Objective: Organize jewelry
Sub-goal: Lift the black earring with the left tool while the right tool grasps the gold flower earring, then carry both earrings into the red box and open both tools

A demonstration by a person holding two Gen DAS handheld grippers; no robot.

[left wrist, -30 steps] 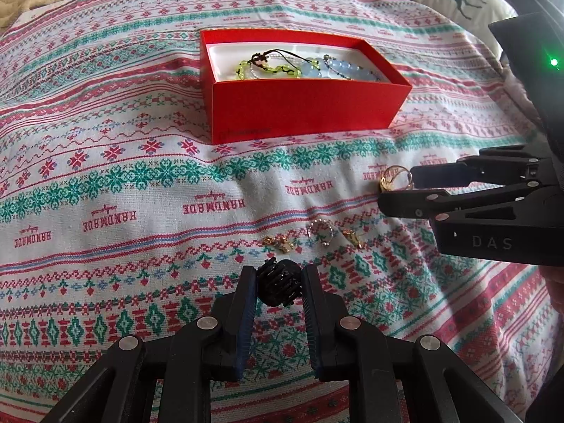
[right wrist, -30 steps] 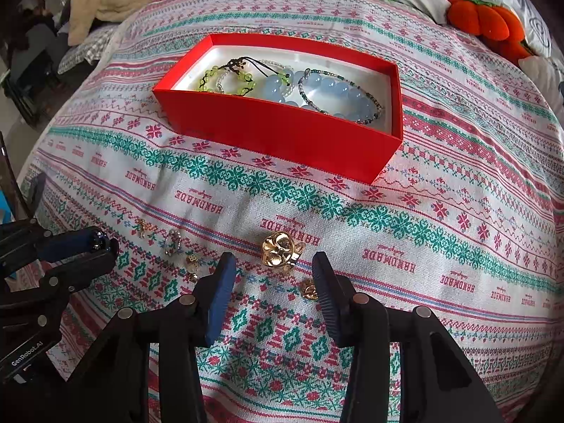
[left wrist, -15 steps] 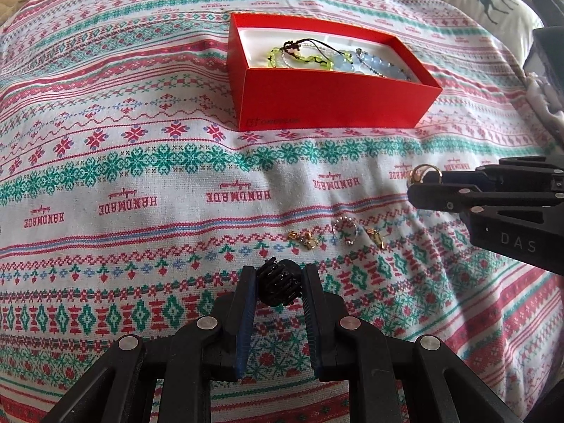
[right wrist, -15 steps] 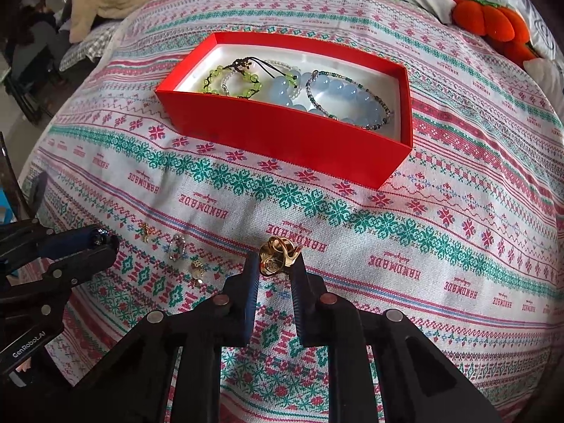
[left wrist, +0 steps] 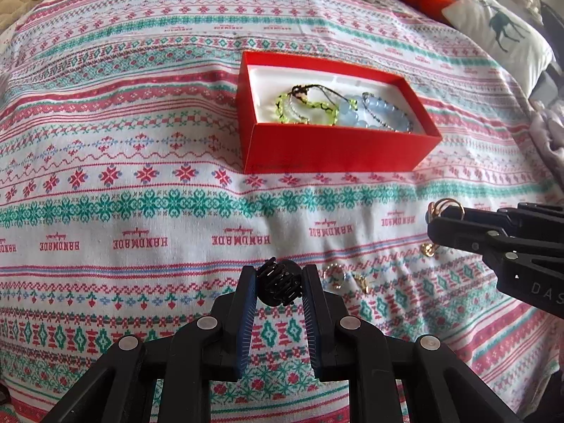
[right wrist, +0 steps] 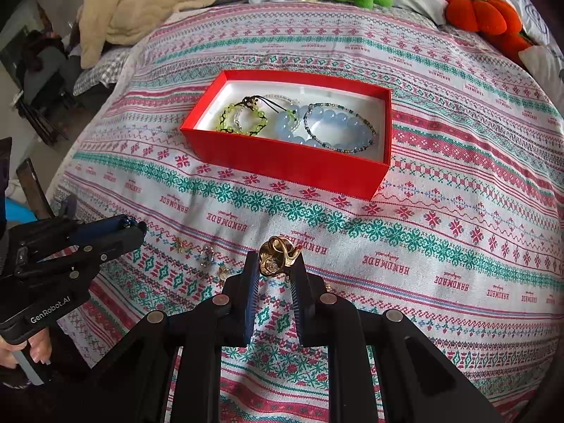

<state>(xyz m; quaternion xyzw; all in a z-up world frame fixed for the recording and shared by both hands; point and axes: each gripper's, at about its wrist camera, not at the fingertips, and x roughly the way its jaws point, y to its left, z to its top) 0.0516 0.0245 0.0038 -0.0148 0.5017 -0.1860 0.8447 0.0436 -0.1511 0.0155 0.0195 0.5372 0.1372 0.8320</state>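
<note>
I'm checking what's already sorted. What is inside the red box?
Inside the red box lie a green beaded bracelet, a pale blue bead bracelet and a thin dark beaded strand. The near wall hides the floor right behind it.

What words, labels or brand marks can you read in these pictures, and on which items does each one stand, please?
"HANDMADE": woven in red, upside down and repeated in rows, on the patterned red, green and white cloth.
"GenRobot.AI": white, on the black body of the left tongs.
"DAS": white, cut off by the frame edge, on the black body of the right tongs.
Faint print low on the red cardboard box front: too small to read.
</note>
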